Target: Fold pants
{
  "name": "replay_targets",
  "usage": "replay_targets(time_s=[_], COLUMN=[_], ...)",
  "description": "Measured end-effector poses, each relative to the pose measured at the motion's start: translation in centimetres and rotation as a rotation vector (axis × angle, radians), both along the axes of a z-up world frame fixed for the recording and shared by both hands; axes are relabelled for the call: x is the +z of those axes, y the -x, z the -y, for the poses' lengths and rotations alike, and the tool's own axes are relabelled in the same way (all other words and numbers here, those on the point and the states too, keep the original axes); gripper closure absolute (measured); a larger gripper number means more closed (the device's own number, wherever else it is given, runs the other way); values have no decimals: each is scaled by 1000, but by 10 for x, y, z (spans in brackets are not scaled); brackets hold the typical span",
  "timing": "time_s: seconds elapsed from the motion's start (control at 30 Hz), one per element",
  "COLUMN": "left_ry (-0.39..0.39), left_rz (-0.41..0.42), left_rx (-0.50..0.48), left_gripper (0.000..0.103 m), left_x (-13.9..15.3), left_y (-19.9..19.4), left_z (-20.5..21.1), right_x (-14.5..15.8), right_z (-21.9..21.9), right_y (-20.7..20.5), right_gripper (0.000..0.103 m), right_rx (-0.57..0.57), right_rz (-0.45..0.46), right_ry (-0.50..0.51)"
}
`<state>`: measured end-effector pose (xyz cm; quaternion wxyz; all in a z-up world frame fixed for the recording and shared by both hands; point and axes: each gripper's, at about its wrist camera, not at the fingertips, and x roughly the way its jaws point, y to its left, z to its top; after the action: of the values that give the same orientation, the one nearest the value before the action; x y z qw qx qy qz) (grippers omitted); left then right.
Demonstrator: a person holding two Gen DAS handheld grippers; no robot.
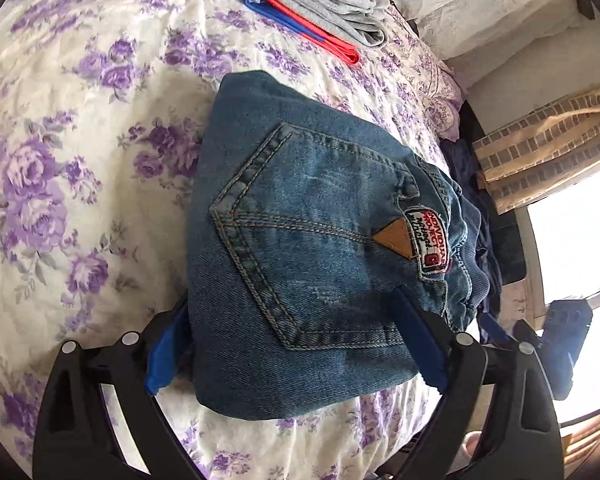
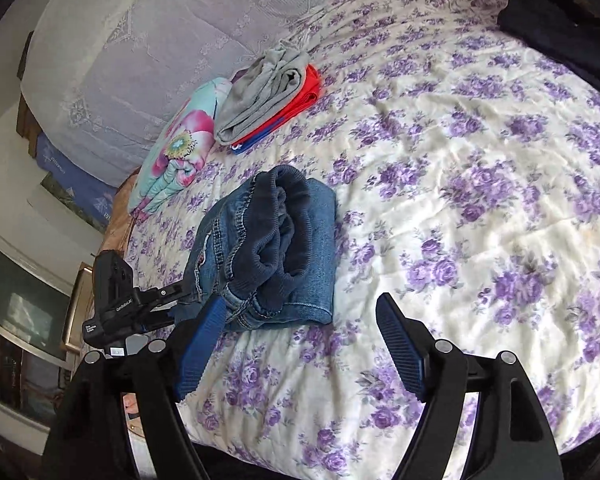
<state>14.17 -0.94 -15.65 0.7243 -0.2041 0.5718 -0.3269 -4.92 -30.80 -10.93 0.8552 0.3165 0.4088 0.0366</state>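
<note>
Right wrist view: both tongs [image 2: 300, 344] apart, folded jeans [image 2: 276, 248] near grey-and-red clothes stack [image 2: 268, 100], floral pillow [image 2: 180, 148].

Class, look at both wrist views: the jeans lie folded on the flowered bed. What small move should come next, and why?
Probably draw the left gripper back off the folded blue denim jeans. Its wide-open jaws straddle the bundle, which already sits compact on the purple-flowered quilt, and the right gripper is open with nothing between its fingers.
</note>
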Motion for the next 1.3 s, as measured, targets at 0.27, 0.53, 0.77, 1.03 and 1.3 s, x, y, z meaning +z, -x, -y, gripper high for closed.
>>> replay_targets(time_s=[0.27, 0.53, 0.77, 1.03, 1.3], left_ry=[2, -48, -72, -100, -146], left_rz=[-9, 20, 139, 208, 363], left_rx=[-20, 9, 29, 34, 109], left_gripper=[13, 18, 42, 47, 45], left_x=[-4, 3, 34, 110, 219], left_y=[1, 6, 28, -25, -246], left_z=[4, 11, 10, 20, 67], right_x=[-43, -61, -32, 51, 156], right_z=[-13, -45, -72, -53, 0], right_y=[-65, -84, -67, -121, -330], right_gripper=[18, 36, 45, 46, 46], right_rx=[50, 70, 73, 197, 142], right_rz=[-126, -82, -3, 30, 225], right_ry=[-172, -88, 140, 181, 248])
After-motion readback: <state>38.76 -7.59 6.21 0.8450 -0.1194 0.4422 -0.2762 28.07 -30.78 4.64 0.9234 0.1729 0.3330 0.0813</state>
